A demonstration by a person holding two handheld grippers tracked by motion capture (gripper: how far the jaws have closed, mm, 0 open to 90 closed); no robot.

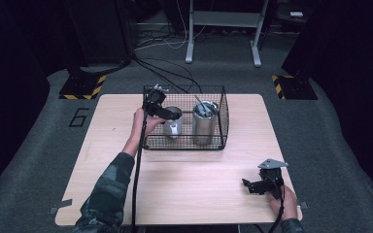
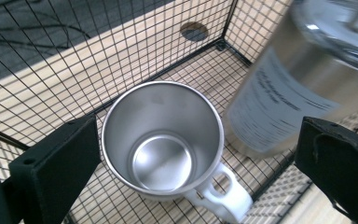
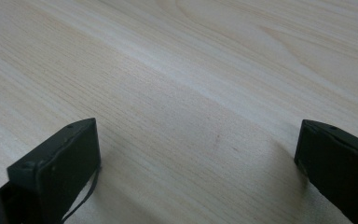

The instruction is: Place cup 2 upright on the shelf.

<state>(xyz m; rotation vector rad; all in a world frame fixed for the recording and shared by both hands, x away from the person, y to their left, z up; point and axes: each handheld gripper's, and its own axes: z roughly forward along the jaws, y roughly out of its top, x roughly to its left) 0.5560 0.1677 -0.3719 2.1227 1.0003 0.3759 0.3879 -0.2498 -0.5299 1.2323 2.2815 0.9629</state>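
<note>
Mug (image 2: 163, 140) — a shiny steel one with a white handle — stands upright inside the black wire basket (image 1: 223, 109), on the basket's left side. The left tool (image 1: 167, 114) hangs right over the mug, with its jaws wide apart and nothing between them. In the left tool view, the mug's open mouth sits between the two black jaws, and the mug looks empty inside.

Just beside the mug stands a tall steel tumbler (image 1: 204, 124). In the left tool view the tumbler (image 2: 298, 88) shows a pale label with dark lines of print, but the words are too blurry to read. From the high view, something thin and grey sticks up out of the tumbler — I cannot tell what it is.

On the dark floor mat, left of the counter (image 1: 116, 160), there is a painted number 6 (image 1: 79, 117).

The right tool (image 1: 252, 186) rests low near the right front corner of the counter, well apart from the basket. Its jaws are apart too, and the right tool view shows bare pale wood grain between them.
</note>
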